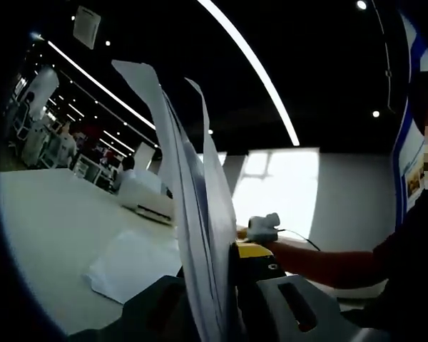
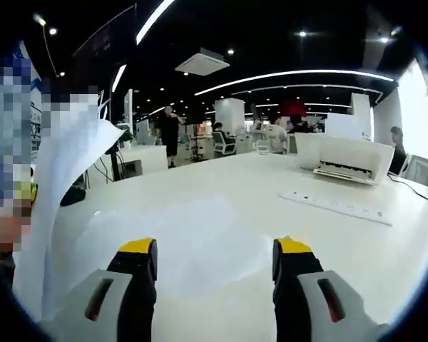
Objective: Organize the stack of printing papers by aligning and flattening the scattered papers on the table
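Worktop point(image 2: 357, 242): more sheets point(image 1: 132, 263) lie flat mid-surface. Left gripper point(image 1: 214, 299) is clamped on the papers point(image 1: 192, 214), held upright on edge, so the aligning step. Right gripper point(image 2: 214, 263) is wide open, empty. Next: tap the edges square, lay flat.

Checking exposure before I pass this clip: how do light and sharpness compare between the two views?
Left gripper view: backlit and dim, the bright window blown out, the held papers grey against it. Right gripper view: evenly lit, the table nearly washed white, the sheet on the table faint, the printer fairly sharp.
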Motion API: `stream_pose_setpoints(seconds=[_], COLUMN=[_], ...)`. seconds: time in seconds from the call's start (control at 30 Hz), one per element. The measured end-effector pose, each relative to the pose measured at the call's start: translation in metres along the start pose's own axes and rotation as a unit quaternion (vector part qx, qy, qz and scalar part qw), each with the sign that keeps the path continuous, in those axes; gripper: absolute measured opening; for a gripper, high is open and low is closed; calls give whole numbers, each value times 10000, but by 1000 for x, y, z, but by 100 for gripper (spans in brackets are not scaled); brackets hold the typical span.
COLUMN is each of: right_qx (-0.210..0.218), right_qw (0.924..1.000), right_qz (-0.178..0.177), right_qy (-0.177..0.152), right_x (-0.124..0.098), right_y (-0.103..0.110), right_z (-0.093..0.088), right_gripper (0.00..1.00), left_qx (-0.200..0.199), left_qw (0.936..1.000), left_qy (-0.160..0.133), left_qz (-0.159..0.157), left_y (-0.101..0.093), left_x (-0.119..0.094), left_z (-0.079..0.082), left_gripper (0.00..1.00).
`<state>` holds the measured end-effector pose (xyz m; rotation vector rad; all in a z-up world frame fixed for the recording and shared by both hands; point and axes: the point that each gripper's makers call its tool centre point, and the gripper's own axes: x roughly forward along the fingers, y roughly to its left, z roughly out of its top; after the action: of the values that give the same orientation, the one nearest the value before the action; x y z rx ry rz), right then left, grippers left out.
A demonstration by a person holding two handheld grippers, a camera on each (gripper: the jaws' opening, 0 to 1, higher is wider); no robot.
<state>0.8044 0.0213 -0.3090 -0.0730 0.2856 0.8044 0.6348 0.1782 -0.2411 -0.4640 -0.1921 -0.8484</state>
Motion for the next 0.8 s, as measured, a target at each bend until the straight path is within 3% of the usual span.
stream_pose_setpoints(seconds=[0.53,0.8], right_qx=[374,333], right_qw=[9989,9989], right_qz=[-140,-253], right_qy=[228,230], right_x=[20,34], right_y=[-29,-39], right_z=[-14,-17], right_gripper=[60,59], left_qx=[-33,-65], left_qw=[10000,10000], left_qy=[6,-17], left_qz=[-16,-9], left_y=[-1,0], left_x=[1,2], left_z=[-1,-1], left_gripper=[7,7])
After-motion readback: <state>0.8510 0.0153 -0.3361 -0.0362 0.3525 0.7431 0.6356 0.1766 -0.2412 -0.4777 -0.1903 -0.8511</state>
